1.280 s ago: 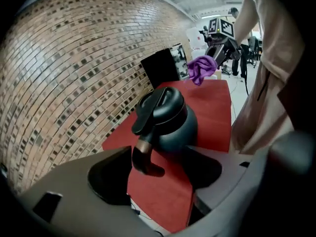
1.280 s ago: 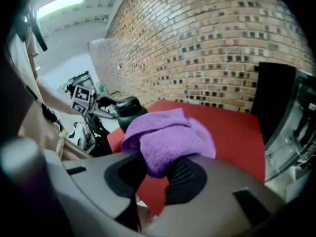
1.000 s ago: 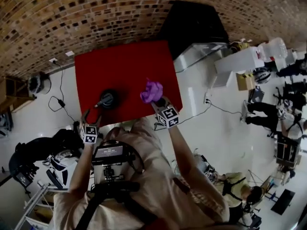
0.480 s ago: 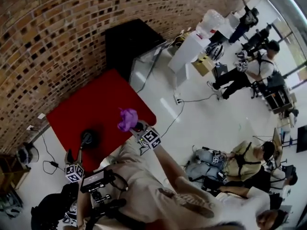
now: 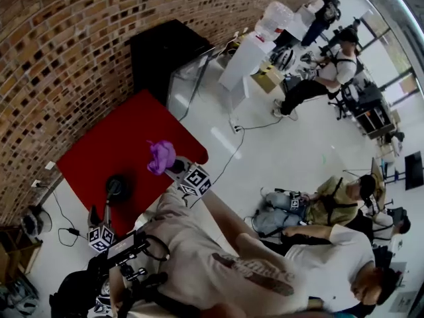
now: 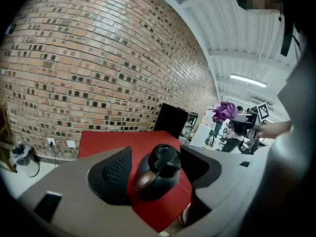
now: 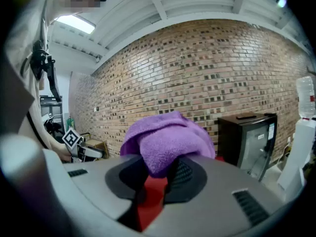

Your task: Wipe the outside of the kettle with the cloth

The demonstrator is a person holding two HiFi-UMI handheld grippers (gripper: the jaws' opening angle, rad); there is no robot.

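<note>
Brick wall (image 5: pixel 59 52) far. Red table (image 5: pixel 132 131) near it, black cabinet (image 5: pixel 162 48) off its far right corner. Kettle (image 5: pixel 116 188) stood by the table's near edge. Left gripper (image 5: pixel 101 214) sat just short of it, fingers wide apart and empty, probably lined up to steady it. Right gripper (image 5: pixel 173 167) was raised to the kettle's right, fingers clamped on the bunched purple cloth (image 5: pixel 161 156), clear of the kettle. Nothing lay between them.
</note>
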